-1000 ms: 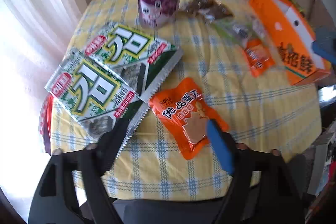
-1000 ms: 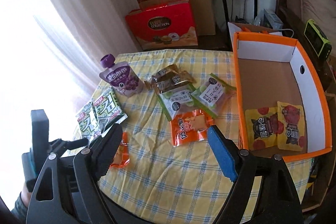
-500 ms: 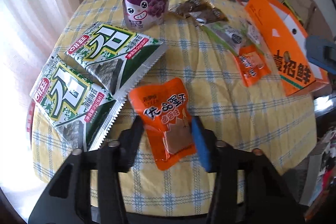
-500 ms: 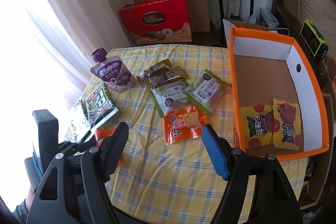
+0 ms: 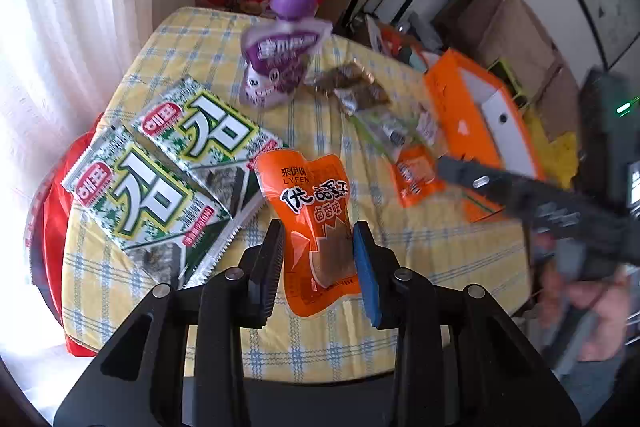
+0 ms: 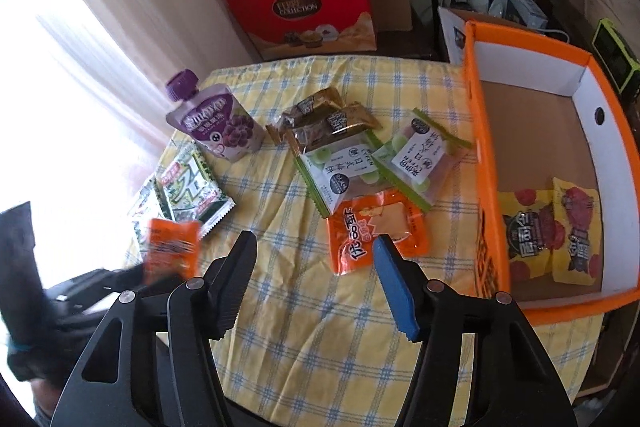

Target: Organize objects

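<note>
the left gripper (image 5: 318, 259) was clamped on the lower half of an orange snack packet (image 5: 314, 227), one finger pressed on each side, and the right wrist view showed that packet (image 6: 172, 247) lifted clear of the checked tablecloth (image 5: 420, 267). just to its left lay two green seaweed packs (image 5: 160, 183), overlapping, near the table's left edge. beyond them a purple jelly pouch (image 5: 280, 67) stood upright, with brown wrapped snacks (image 5: 352, 87) beside it.

the right gripper (image 6: 314, 281) hung with its fingers spread apart and held nothing. just past its blue pad (image 6: 394, 287) lay a second orange packet (image 6: 372, 231) flat on the cloth. two green-edged candy bags (image 6: 376, 163) lay behind that, side by side and overlapping the packet's far edge. to the right an orange cardboard box (image 6: 480, 167) sat on the table with two yellow packets (image 6: 552, 231) on its floor near the front wall. behind the table a red gift bag (image 6: 300, 7) stood on the floor by a curtain (image 6: 100, 7).
</note>
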The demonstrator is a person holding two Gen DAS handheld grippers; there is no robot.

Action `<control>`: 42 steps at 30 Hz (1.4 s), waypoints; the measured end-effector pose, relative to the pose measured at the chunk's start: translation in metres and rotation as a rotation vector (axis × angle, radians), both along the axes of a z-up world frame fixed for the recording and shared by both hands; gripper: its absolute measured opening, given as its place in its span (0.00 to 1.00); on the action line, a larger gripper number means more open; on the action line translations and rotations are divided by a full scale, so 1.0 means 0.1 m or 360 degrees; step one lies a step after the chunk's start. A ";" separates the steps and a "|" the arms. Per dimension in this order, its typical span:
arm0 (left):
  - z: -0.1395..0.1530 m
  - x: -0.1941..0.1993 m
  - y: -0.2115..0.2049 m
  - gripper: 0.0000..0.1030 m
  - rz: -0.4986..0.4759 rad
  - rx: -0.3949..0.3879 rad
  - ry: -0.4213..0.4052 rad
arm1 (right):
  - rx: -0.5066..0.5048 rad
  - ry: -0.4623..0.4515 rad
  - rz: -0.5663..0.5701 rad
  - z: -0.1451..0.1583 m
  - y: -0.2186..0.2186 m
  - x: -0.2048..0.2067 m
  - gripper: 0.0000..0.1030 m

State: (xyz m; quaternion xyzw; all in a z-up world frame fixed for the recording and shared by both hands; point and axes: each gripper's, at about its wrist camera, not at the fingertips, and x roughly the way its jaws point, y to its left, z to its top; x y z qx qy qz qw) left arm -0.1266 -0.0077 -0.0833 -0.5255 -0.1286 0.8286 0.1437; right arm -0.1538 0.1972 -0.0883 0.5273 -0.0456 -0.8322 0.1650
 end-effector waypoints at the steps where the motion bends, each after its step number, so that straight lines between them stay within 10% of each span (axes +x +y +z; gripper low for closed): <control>1: 0.04 -0.01 -0.03 0.31 0.0005 0.0005 0.0010 | 0.0025 -0.0009 0.0009 -0.03 -0.02 -0.02 0.57; 12: 0.15 -0.11 -0.22 0.31 0.0042 0.0026 0.0053 | 0.0475 -0.0137 0.0009 -0.47 -0.28 -0.34 0.61; 15: 0.11 -0.11 -0.22 0.31 0.0031 0.0042 0.0042 | 0.0465 -0.0199 -0.0043 -0.56 -0.24 -0.42 0.77; 25: 0.06 -0.11 -0.24 0.31 0.0023 0.0077 0.0030 | 0.0420 -0.0198 -0.0056 -0.68 -0.19 -0.50 0.80; 42: 0.10 -0.06 -0.08 0.31 -0.0032 0.0084 0.0020 | 0.0324 -0.0160 0.0145 -0.37 -0.25 -0.22 0.24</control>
